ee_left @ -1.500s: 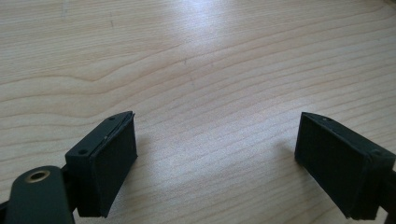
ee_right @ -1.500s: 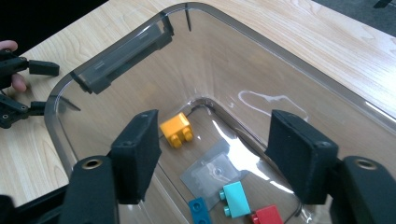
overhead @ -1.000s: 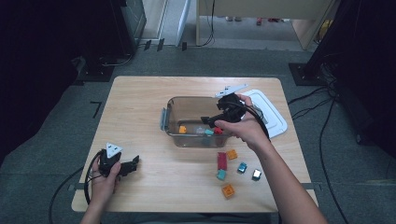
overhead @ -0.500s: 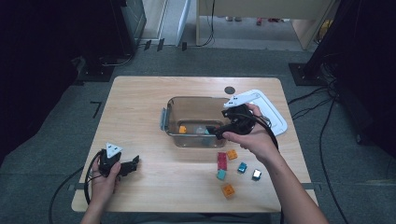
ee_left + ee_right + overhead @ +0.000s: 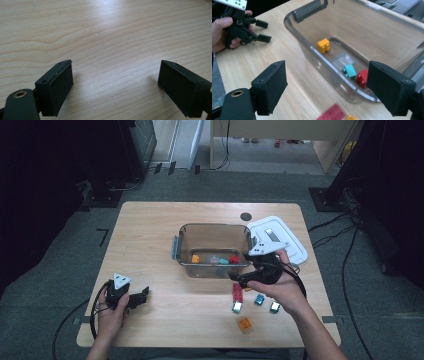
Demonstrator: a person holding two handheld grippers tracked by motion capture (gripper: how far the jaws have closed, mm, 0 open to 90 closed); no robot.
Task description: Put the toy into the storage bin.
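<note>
A clear plastic bin (image 5: 181,251) stands mid-table. In it lie an orange brick (image 5: 195,259), a clear piece (image 5: 214,260), a teal brick (image 5: 223,261) and a red brick (image 5: 233,259). My right gripper (image 5: 238,280) hovers open just in front of the bin's near right corner, with nothing between its jaws. In the right gripper view, the right gripper (image 5: 329,87) faces the bin wall (image 5: 312,15), with the orange brick (image 5: 323,45), teal brick (image 5: 350,70) and red brick (image 5: 362,78) inside. My left gripper (image 5: 143,296) rests open at the near left, and in the left gripper view the left gripper (image 5: 115,85) is over bare wood.
A white lid (image 5: 280,240) lies right of the bin. On the table before the bin sit a long red plate (image 5: 236,292), a blue brick (image 5: 259,299), a grey brick (image 5: 274,307), a greenish brick (image 5: 237,307) and an orange brick (image 5: 244,324).
My right gripper has drawn back from above the bin's right end toward the person and now hangs before the bin's front wall. The left gripper has stayed put.
</note>
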